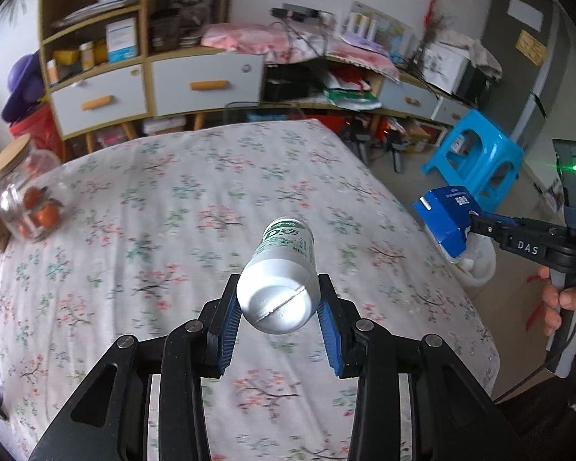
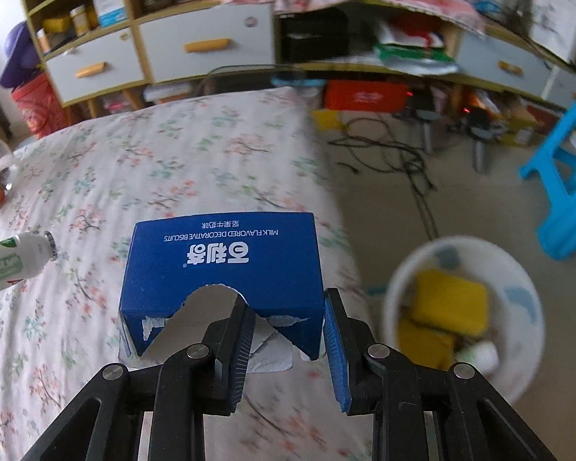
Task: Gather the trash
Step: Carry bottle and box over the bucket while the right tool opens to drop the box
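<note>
- One clear glass jar with a wooden lid (image 1: pixel 26 196) sits at the far left edge of the surface, holding several orange-red fruits; I cannot count them exactly.
- One surface (image 1: pixel 180 192), covered by a white cloth printed with pink and green blossoms, fills the middle of both views.
- One white plastic bottle with a green label (image 1: pixel 284 272) is held up above the cloth, its base turned toward the left wrist camera and its neck pointing away.
- The left claw (image 1: pixel 278 299) is nearly closed and grips that bottle: its two blue-padded fingers press on the bottle's sides close to the base.
- In the right wrist view the same bottle shows at the left edge, small silver cap end pointing right, over the cloth.
- One blue cardboard biscuit box with white lettering (image 2: pixel 226 269), torn open at its near end, is held above the surface's right edge.
- The right claw (image 2: pixel 288 330) is nearly closed and clamps the box's right wall: one finger sits inside the torn opening, the other outside.
- One person's hand (image 1: pixel 568 315) grasps the right claw's handle at the right edge of the left wrist view.
- One white round trash bin (image 2: pixel 464 315) stands on the floor just right of the surface, holding yellow packaging and other blurred scraps.
- One bright blue plastic stool (image 1: pixel 476 153) stands on the floor farther right.
</note>
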